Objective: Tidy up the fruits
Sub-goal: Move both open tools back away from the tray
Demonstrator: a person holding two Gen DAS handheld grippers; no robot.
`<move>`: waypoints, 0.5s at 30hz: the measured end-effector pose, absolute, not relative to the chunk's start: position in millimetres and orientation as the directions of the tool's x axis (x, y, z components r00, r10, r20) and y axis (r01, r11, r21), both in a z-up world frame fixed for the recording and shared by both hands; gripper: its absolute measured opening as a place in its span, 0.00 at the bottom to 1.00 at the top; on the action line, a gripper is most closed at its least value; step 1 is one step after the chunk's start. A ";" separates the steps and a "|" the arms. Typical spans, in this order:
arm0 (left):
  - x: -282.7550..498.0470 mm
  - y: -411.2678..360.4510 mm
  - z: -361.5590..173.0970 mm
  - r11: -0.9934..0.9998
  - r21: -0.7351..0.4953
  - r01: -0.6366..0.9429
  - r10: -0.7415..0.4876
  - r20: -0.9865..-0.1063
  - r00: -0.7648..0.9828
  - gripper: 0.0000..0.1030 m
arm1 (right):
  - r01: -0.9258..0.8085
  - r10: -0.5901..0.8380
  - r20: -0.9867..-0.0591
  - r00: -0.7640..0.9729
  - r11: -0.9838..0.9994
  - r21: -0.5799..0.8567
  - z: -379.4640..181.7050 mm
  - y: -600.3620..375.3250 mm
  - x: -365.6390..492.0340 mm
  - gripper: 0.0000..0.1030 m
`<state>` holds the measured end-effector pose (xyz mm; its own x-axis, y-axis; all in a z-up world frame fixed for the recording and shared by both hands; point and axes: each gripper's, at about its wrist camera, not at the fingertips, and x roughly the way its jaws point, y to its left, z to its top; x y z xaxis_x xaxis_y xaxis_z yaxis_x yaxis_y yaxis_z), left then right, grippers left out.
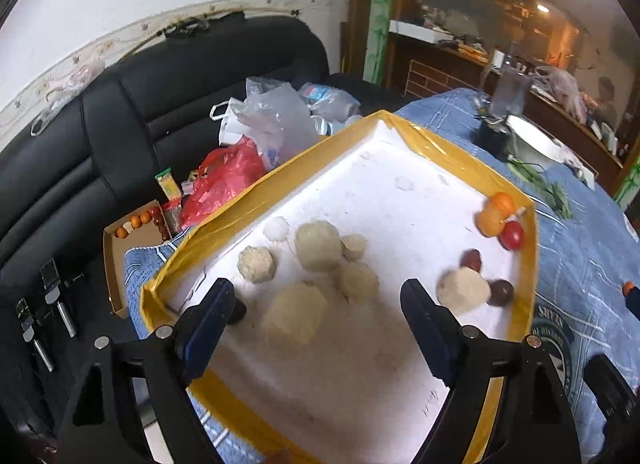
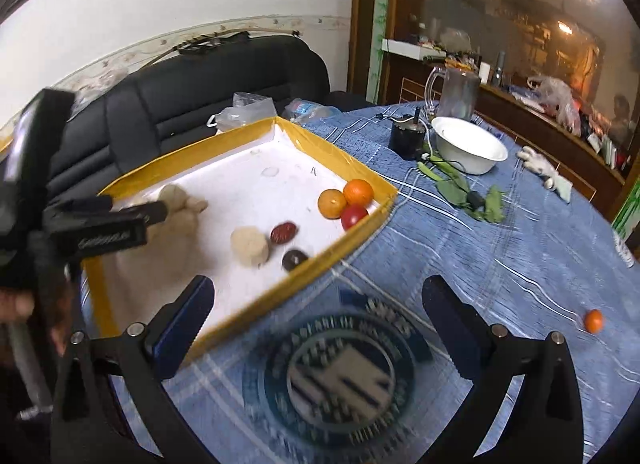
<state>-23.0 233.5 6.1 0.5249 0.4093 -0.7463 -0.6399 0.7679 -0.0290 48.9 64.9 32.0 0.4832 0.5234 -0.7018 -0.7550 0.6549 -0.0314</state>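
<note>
A white tray with a yellow taped rim (image 1: 436, 151) (image 2: 352, 242) sits on the blue tablecloth. In its right corner lie two oranges (image 1: 496, 211) (image 2: 346, 197) and a red tomato (image 1: 512, 235) (image 2: 354, 215). Near them are a dark red date (image 2: 283, 232), a darker round fruit (image 2: 294, 259) and a beige lump (image 2: 250, 246). Several more beige lumps (image 1: 318, 246) fill the tray's left side. My left gripper (image 1: 320, 304) hangs open over the tray, with one beige lump (image 1: 296, 312) below its fingers. Over the cloth outside the tray, my right gripper (image 2: 318, 292) is open and holds nothing. A small orange (image 2: 593, 320) lies loose on the cloth at the right.
On the table behind the tray are a white bowl (image 2: 468, 143), a glass pitcher (image 2: 456, 91), a dark cylinder (image 2: 406, 139), green leaves (image 2: 460, 187) and a white glove (image 2: 540, 167). A black sofa (image 1: 120, 123) carries plastic bags (image 1: 224, 179) and a cardboard box of small fruits (image 1: 136, 232).
</note>
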 end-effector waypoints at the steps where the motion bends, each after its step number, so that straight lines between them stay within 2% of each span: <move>1: -23.9 230.1 7.6 0.770 -0.020 -0.637 0.416 -0.742 0.526 0.83 | -0.757 0.524 -0.699 0.486 0.653 -0.037 34.7 57.8 42.9 1.00; 4: -27.7 217.6 12.5 0.782 0.003 -0.623 0.426 -0.732 0.532 0.88 | -0.758 0.530 -0.694 0.487 0.651 -0.035 38.9 41.5 30.3 1.00; 7: -31.1 206.9 17.6 0.793 0.017 -0.609 0.434 -0.718 0.544 0.99 | -0.757 0.531 -0.688 0.495 0.652 -0.042 40.2 33.5 22.9 1.00; 15: -40.5 201.7 23.6 0.807 -0.012 -0.590 0.419 -0.693 0.587 0.99 | -0.752 0.528 -0.683 0.504 0.657 -0.048 40.2 28.3 10.4 1.00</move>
<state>-40.5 201.7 23.6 0.5871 0.4191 -0.6926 -0.5903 0.8071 -0.0120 10.4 28.3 40.2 0.5043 0.5278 -0.6834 -0.7523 0.6571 -0.0476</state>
